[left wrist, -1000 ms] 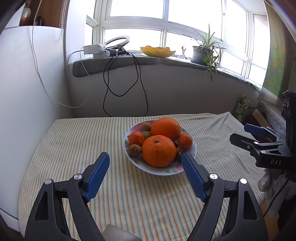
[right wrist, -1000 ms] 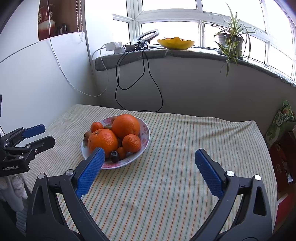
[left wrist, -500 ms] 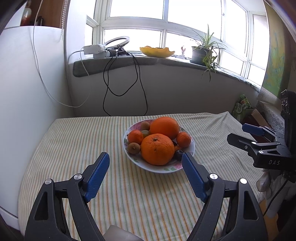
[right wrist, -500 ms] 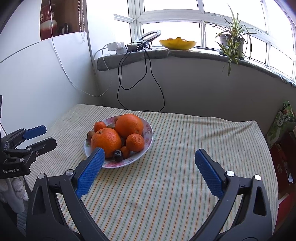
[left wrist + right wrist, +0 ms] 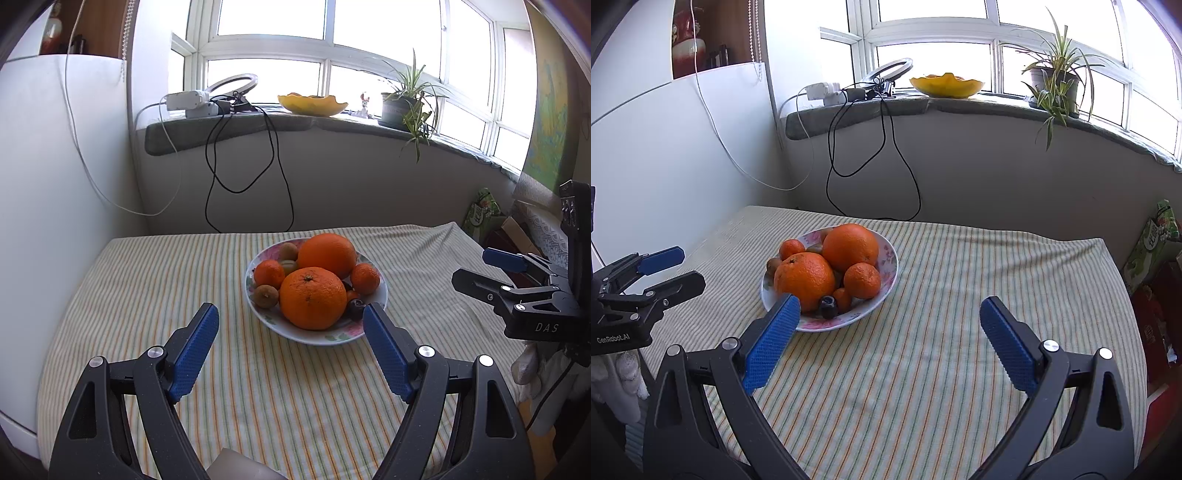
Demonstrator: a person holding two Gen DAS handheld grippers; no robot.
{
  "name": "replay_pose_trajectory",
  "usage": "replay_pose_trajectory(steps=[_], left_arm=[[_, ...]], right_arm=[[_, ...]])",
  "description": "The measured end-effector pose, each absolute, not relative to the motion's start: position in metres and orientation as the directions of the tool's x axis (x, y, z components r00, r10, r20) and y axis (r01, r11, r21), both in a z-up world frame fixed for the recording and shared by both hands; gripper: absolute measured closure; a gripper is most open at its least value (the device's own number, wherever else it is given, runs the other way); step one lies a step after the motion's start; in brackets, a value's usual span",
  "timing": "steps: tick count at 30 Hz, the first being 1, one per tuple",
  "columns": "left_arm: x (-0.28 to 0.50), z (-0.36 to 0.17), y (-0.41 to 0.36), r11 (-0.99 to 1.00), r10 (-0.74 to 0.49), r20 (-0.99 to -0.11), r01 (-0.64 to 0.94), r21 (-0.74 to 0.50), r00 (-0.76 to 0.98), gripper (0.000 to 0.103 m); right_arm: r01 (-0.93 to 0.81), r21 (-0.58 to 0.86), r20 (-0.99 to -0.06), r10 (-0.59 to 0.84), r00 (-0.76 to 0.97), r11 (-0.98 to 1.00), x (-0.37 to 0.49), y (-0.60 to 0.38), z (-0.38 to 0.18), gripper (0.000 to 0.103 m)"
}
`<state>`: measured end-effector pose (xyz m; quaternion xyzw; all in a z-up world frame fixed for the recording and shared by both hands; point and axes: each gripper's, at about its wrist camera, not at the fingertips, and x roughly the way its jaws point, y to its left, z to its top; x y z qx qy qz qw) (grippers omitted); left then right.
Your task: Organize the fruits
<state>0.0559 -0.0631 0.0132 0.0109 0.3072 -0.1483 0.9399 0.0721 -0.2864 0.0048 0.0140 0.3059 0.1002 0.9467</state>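
Left gripper (image 5: 290, 325) hovered with jaws wide apart, nothing between them; plate (image 5: 375, 310) sat just ahead of the jaws, slightly toward the right one. Right gripper (image 5: 886, 317) likewise gaped wide and empty; from it the plate (image 5: 886, 258) lay ahead and left, its near rim just behind the left jaw tip. Neither gripper touched any fruit.

Plate rested on the striped cloth (image 5: 147, 295) of the desk, piled with a near big orange (image 5: 312, 297), a far big orange (image 5: 327, 254), tangerines (image 5: 269, 273), kiwis (image 5: 266, 295) and a dark small fruit (image 5: 356, 308).

Progress, as a judgement: all fruit sat heaped in one plate, nothing sorted out yet, so the task looked barely begun or already finished. I couldn't tell which.

Orientation: fruits mostly round, no clear long axis; near orange's stem end faced up. Kiwis too hidden to read an axis.
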Motion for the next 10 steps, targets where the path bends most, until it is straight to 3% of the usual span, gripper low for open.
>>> replay_pose_trajectory(steps=[10], left_arm=[[0.0563, 0.0107, -0.0609, 0.958, -0.264, -0.569, 0.279, -0.062, 0.779, 0.023]], right_arm=[[-0.175, 0.086, -0.580, 0.192, 0.792, 0.981, 0.0713, -0.2866, 0.0042, 0.003]])
